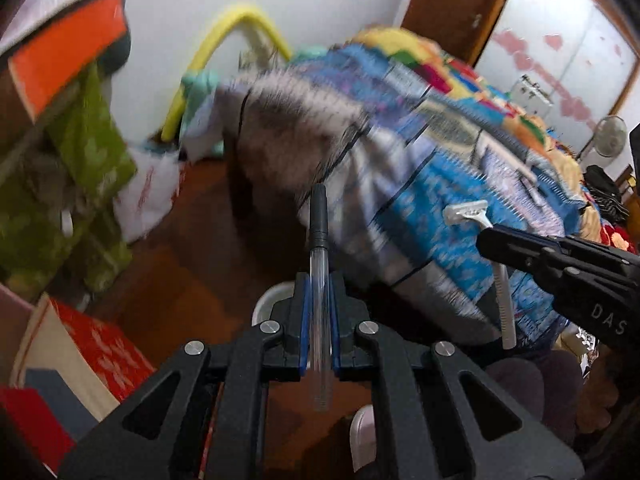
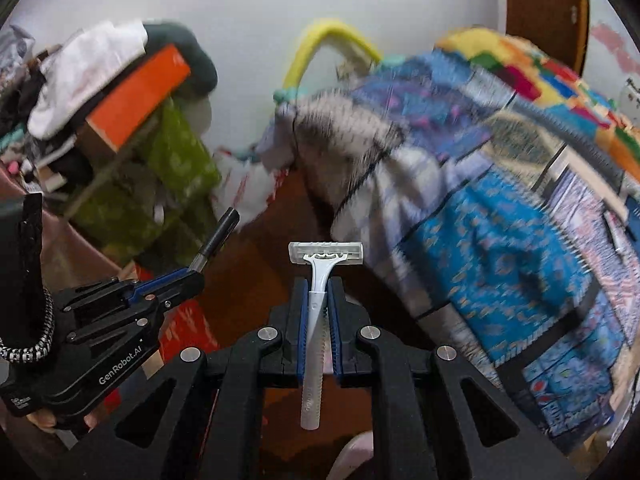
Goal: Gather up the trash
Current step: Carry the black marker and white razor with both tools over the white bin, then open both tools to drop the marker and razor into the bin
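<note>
My left gripper (image 1: 319, 280) is shut on a clear pen with a black cap (image 1: 319, 240), which points forward between the blue pads. The pen (image 2: 214, 240) and left gripper (image 2: 188, 278) also show at the left of the right wrist view. My right gripper (image 2: 318, 284) is shut on a white disposable razor (image 2: 318, 280), head forward. The razor (image 1: 480, 220) and right gripper (image 1: 490, 240) also show at the right of the left wrist view. Both grippers are held in the air over a brown floor (image 1: 192, 248).
A bed with a patterned blue blanket (image 2: 500, 232) fills the right. A cluttered shelf with an orange box (image 2: 136, 92) and green cloth (image 2: 176, 160) stands left. A white bag (image 1: 148, 196) lies by the wall. Red boxes (image 1: 100, 348) sit low left. A wooden door (image 1: 452, 4) is behind.
</note>
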`<state>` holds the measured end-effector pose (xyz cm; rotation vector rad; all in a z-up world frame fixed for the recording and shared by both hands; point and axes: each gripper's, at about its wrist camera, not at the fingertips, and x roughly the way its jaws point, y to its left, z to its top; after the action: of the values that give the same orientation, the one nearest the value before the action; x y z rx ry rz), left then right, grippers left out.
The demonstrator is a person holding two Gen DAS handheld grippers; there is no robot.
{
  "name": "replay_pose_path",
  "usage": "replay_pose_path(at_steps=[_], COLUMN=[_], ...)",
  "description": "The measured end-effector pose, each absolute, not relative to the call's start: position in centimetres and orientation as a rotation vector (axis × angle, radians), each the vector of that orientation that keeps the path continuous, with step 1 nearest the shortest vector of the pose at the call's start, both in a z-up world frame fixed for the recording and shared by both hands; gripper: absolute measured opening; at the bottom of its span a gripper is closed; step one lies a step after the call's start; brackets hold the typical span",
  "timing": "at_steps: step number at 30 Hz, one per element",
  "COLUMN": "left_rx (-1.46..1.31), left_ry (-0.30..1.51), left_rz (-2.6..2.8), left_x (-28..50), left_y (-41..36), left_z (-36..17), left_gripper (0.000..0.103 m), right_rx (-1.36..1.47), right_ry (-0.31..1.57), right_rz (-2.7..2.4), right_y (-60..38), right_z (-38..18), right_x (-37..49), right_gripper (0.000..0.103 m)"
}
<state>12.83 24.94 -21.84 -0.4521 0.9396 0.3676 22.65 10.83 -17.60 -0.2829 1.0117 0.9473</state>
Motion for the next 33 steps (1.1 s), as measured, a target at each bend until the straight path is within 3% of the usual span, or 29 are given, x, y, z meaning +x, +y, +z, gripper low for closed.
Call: replay_pose_path(at_steps=[15, 25, 28, 30, 33], left_rx=[-0.625, -0.679, -0.682, -0.656, -0.634], left_ry=[1.21, 1.231, 1.232, 1.239, 1.237], left_rz=[0.387, 0.366, 0.351, 0.363, 0.369], left_x=[14.1, 16.2, 16.7, 16.9, 16.7], left_y=[26.9, 28.0, 28.1, 28.1, 28.0], left_z=[-33.9, -35.4, -35.3, -35.1, -34.7], left_gripper=[0.008, 0.008, 0.012, 0.021, 0.023], right_rx=[-0.413, -0.43, -0.418, -0.437, -0.467], right_ry=[1.276, 1.343, 1.369, 1.371, 1.356], right_rz=[0.925, 0.925, 0.94, 0.925, 0.907], right_y=[16.2, 18.5, 18.8, 18.8, 18.7], right_z=[-28.1, -30.6, -30.8, -30.9, -30.9], right_x=[24.3, 25.4, 25.7, 25.7, 25.6], right_gripper=[0.009, 0.01, 0.01, 0.018, 0.022])
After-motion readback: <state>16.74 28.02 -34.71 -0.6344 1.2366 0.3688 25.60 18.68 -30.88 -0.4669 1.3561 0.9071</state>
